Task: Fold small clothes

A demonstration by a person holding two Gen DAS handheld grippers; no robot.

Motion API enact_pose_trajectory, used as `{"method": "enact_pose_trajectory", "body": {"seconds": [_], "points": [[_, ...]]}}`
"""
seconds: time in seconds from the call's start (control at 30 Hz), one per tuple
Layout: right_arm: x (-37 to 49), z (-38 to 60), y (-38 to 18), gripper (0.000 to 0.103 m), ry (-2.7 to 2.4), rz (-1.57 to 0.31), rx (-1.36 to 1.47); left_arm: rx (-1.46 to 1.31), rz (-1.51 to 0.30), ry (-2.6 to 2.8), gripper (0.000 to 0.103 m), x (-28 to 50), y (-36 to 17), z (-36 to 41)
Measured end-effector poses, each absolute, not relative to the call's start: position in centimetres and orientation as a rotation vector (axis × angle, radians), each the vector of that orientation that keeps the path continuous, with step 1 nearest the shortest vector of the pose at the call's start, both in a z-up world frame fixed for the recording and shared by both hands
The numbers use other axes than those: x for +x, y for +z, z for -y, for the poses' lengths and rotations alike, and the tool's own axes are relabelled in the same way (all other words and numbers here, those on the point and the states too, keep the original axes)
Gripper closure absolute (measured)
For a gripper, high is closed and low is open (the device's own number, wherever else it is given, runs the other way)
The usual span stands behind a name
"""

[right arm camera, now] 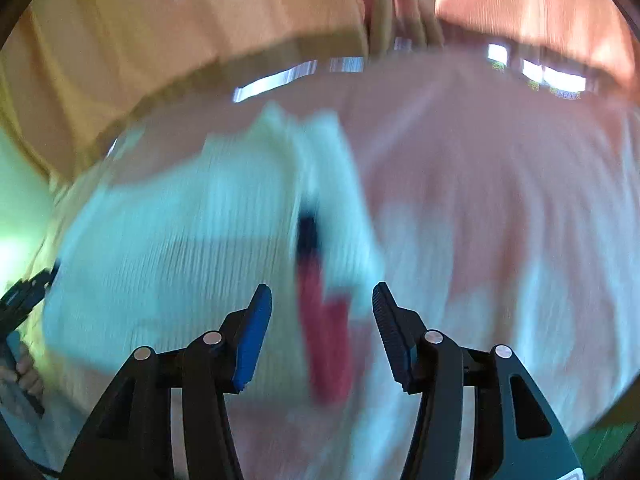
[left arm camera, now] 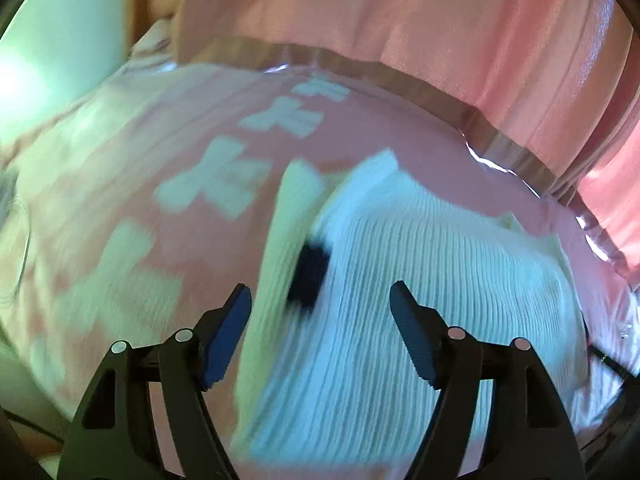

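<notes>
A small white ribbed garment point(left arm camera: 400, 280) lies on a pink tablecloth point(left arm camera: 120, 152) with pale cross shapes. A black label point(left arm camera: 308, 276) sits at its neck opening. My left gripper point(left arm camera: 320, 300) is open and empty just above the garment, its jaws either side of the label. In the right wrist view the same garment point(right arm camera: 180, 248) is blurred; its black label point(right arm camera: 307, 232) and a red strip point(right arm camera: 326, 344) lie ahead of my right gripper point(right arm camera: 322, 300), which is open and empty above it.
Pink curtains point(left arm camera: 440, 20) hang behind the table's far edge point(left arm camera: 400, 84). The other hand-held gripper point(right arm camera: 20, 304) shows at the left edge of the right wrist view. The cloth-covered table point(right arm camera: 500, 200) stretches to the right.
</notes>
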State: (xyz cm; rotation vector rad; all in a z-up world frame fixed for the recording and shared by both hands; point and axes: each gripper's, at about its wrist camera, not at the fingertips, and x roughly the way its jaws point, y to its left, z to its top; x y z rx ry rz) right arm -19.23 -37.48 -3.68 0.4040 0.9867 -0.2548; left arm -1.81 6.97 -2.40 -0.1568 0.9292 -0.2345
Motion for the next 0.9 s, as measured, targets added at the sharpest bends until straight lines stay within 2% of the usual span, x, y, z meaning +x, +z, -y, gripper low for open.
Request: {"method": "enact_pose_trajectory", "body": {"seconds": [0.03,0.07,0.13,0.17,0.2,0.23,0.27,0.33,0.43,0.57,0.73,0.8,0.87,0.9], "points": [[-20.1,36.8,-4.3,0.049,-0.233,-1.005,0.436,-0.164,-0.954,-0.234,0.034,-2.6,-2.9,-7.3],[-20.5,36.2,-4.8,0.043,-0.224,-1.018,0.444,-0.182,-0.990,-0.227,0.034,-3.4,-3.7,-7.7],[-20.6,35.2,-5.8,0.042,-0.244,-1.034,0.390,-0.225,-1.047,-0.229,0.034,-4.0,-5.3,-8.1],[-20.2,35.0,-6.3,0.052,-0.258,-1.038,0.370,-0.247,-1.077,-0.230,0.043,-4.0,-6.1,-8.2],[-20.0,35.0,-6.7,0.067,-0.258,-1.032,0.381,-0.254,-1.078,-0.223,0.046,-4.1,-6.4,-8.4],[-19.8,35.4,-6.7,0.080,-0.238,-1.014,0.421,-0.241,-1.060,-0.229,0.070,-4.1,-6.1,-8.3],[-19.8,35.7,-6.4,0.084,-0.225,-0.998,0.452,-0.239,-1.075,-0.265,0.076,-3.9,-5.6,-8.1],[-20.7,36.2,-3.9,0.086,-0.238,-0.923,0.441,-0.242,-1.062,-0.274,0.080,-4.2,-4.0,-8.3],[-22.9,36.7,-0.1,0.088,-0.268,-0.855,0.384,-0.174,-1.048,-0.268,0.081,-5.2,-1.5,-8.8],[-22.3,38.6,-5.7,0.090,-0.366,-1.095,0.353,-0.138,-1.178,-0.192,0.080,-4.6,-6.0,-9.6],[-22.1,36.9,-4.1,0.086,-0.407,-1.088,0.224,-0.016,-1.071,-0.212,0.077,-6.2,-2.8,-8.0],[-22.4,36.7,-2.0,0.079,-0.411,-1.028,0.198,0.011,-1.000,-0.214,0.077,-6.5,-0.6,-7.6],[-22.2,36.3,0.0,0.072,-0.406,-0.959,0.182,0.021,-0.936,-0.221,0.069,-5.9,1.4,-7.1],[-21.1,36.2,0.8,0.072,-0.373,-0.934,0.191,0.015,-0.906,-0.230,0.067,-5.2,2.2,-6.6]]}}
